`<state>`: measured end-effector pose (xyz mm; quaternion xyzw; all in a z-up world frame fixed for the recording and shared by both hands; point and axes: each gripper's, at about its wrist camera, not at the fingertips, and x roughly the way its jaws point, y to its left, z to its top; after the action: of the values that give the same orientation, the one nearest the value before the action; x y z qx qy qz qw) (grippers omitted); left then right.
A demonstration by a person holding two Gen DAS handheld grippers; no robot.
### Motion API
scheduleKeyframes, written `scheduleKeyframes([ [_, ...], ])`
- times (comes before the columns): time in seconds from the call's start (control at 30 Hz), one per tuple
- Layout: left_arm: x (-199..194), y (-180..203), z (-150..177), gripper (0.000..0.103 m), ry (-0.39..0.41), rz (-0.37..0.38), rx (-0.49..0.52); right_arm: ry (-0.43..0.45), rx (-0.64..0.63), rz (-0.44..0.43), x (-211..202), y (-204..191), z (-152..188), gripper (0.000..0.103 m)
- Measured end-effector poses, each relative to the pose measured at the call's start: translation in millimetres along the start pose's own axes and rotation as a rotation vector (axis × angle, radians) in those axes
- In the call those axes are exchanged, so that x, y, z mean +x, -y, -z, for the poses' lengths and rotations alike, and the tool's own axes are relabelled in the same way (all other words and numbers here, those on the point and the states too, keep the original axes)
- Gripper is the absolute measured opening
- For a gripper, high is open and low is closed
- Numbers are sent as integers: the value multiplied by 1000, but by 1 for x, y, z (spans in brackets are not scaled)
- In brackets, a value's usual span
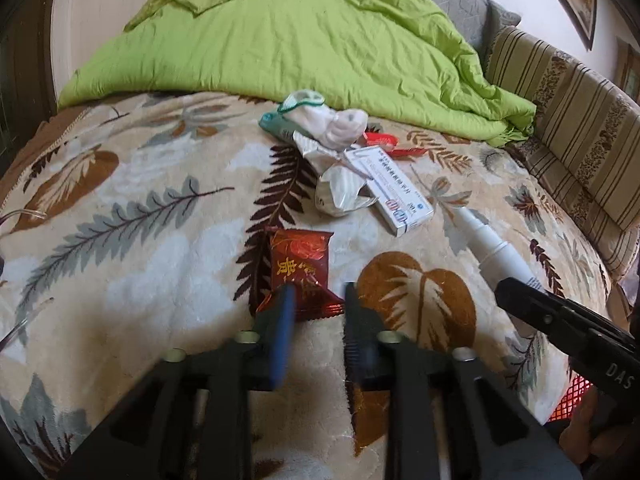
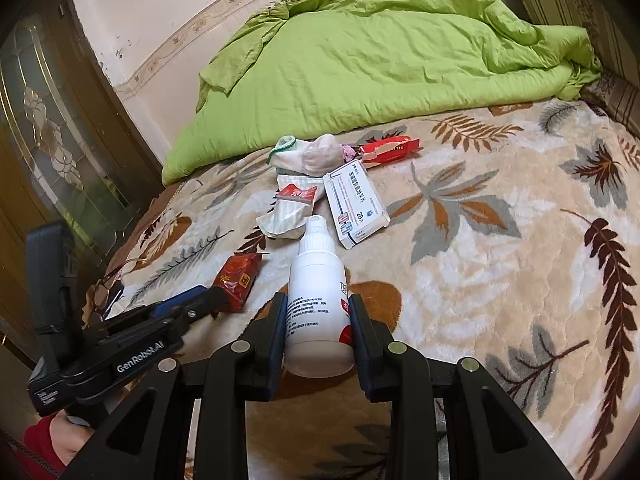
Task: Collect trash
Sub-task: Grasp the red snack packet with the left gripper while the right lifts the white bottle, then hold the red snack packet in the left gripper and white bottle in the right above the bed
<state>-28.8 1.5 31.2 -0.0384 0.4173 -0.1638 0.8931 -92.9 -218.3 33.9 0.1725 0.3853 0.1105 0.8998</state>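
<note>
On a bed covered by a leaf-patterned blanket [image 1: 132, 216], two hand-held grippers work among scattered litter. The right gripper [image 2: 319, 312] is clamped on a white spray bottle [image 2: 316, 280], its two fingers pressed against the bottle's sides near the base while the nozzle points away toward the far end of the bed. The left gripper [image 1: 318, 300] stands with its fingers apart, straddling the near end of a dark red snack packet [image 1: 298, 264] that lies flat on the blanket; one blue-padded finger overlaps the packet's lower corner, though whether it touches cannot be told through the motion blur. Beyond the packet sits a loose cluster of trash: a crumpled silver wrapper [image 1: 340, 196], a white medicine box [image 1: 394, 192] with blue print lying just beside it, a balled white sock with green trim [image 1: 324, 120], a teal packet [image 1: 274, 122] partly under the sock, and a red wrapper [image 2: 390, 148] farthest toward the striped bolster [image 1: 568, 120]. A rumpled lime-green quilt [image 1: 304, 36] is heaped across the far half of the bed. In the right wrist view, a hand in a red sleeve [image 2: 42, 436] grips the left tool's handle at the lower left, and a dark wooden door with patterned glass [image 2: 48, 152] stands beside the bed.
</note>
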Motion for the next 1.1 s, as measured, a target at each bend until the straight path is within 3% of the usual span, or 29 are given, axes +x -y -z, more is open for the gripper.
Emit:
scheduleKeyframes([
  [0.03,1,0,-1,48,3,-8,-3,-1,1,-3,0,0,0,32],
  [0.17,8,1,-3,55,0,-37,8,-4,-6,-9,3,0,1,32],
  [0.37,36,-7,-7,55,-82,-63,-12,-18,11,-20,10,5,1,32],
  [0.47,36,-6,-7,48,-62,-81,1,-21,10,-24,12,5,1,32],
  [0.5,35,-5,-7,42,-59,-86,4,-21,9,-25,12,5,1,32],
  [0.77,10,8,-7,42,57,-84,62,-14,9,-17,11,5,1,32],
  [1.1,-8,26,-5,42,115,-39,115,2,-1,25,-6,9,0,32],
])
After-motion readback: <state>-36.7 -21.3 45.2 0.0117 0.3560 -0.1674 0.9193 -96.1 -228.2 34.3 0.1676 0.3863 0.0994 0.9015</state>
